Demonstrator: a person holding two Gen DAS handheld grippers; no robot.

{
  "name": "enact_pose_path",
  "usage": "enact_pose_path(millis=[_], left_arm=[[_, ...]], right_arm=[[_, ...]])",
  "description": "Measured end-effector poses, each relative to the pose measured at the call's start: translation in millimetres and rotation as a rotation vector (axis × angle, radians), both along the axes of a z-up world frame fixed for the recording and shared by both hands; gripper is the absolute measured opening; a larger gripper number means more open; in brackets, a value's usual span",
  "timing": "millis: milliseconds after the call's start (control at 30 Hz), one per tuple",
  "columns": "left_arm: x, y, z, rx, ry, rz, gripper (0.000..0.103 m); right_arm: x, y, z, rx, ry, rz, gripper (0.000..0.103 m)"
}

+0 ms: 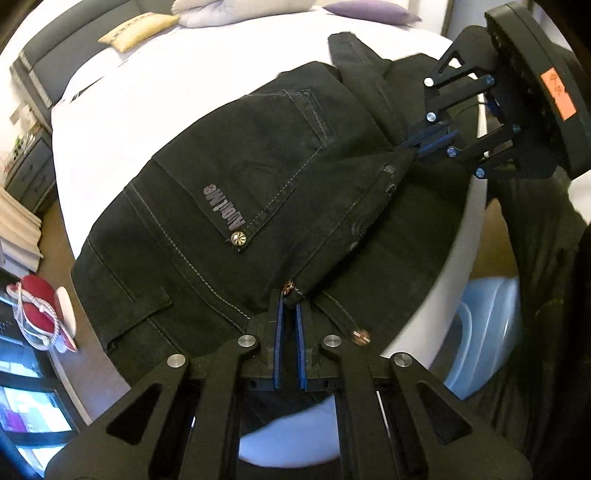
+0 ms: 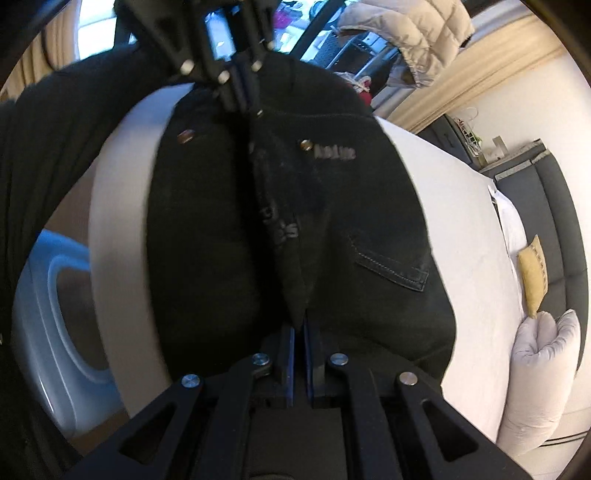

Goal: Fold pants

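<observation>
Black jeans (image 1: 229, 192) lie on the white bed (image 1: 122, 99), back pocket with grey lettering facing up, waist hanging over the near edge. My left gripper (image 1: 289, 302) is shut on a raised fold of the jeans at the waistband near a brass button. My right gripper (image 1: 410, 147) is shut on the other end of the same fold, toward the crotch. In the right wrist view the right gripper (image 2: 300, 325) pinches the fold's tip, the jeans (image 2: 369, 206) spread beyond it, and the left gripper (image 2: 242, 107) holds the far end.
A pale blue plastic tub (image 1: 480, 332) stands on the floor beside the bed (image 2: 122, 177). Yellow (image 1: 136, 29), grey (image 1: 221, 14) and purple (image 1: 369, 9) pillows lie at the head. A nightstand (image 1: 26, 173) and a red-and-white item (image 1: 40, 314) are at left.
</observation>
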State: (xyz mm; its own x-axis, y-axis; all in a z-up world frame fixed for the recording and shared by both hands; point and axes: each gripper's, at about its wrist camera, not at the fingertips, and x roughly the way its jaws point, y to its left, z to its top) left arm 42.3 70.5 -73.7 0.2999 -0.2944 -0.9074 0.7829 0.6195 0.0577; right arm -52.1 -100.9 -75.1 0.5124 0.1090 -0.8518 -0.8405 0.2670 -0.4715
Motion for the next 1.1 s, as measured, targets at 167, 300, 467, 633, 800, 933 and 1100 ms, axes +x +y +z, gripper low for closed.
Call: enact_pose_path(millis=[167,300,467,633,800,933,1100], left_arm=[[-17,-11,3,0.020,-0.023,-0.033,0.005],[-25,-7,4,0.011,-0.013,-0.028,0.005],[-31,-3,4,0.028,-0.020,-0.038,0.005],[-40,-5,4,0.048,-0.032,-0.069,0.005],[-45,-8,-2,0.040,-0.038,-0.061,0.005],[-43,-4,-1,0.036,-0.024,-0.039,0.011],[-40,15,14,0.012,0.074,0.008,0.015]], right_arm=[[-18,-2,1,-0.020,-0.039,-0.001,0.005],[-29,1,1,-0.032,-0.052,0.011,0.005],[-27,3,-8,-0.062,-0.068,0.012,0.006],[-29,-2,-5,-0.045,-0.066,-0.013,0.006],[-30,3,-10,-0.056,-0.073,-0.016,0.006],[-44,3,-17,-0.073,-0.087,-0.016,0.009],[-45,4,-22,-0.068,-0.099,-0.039,0.009]])
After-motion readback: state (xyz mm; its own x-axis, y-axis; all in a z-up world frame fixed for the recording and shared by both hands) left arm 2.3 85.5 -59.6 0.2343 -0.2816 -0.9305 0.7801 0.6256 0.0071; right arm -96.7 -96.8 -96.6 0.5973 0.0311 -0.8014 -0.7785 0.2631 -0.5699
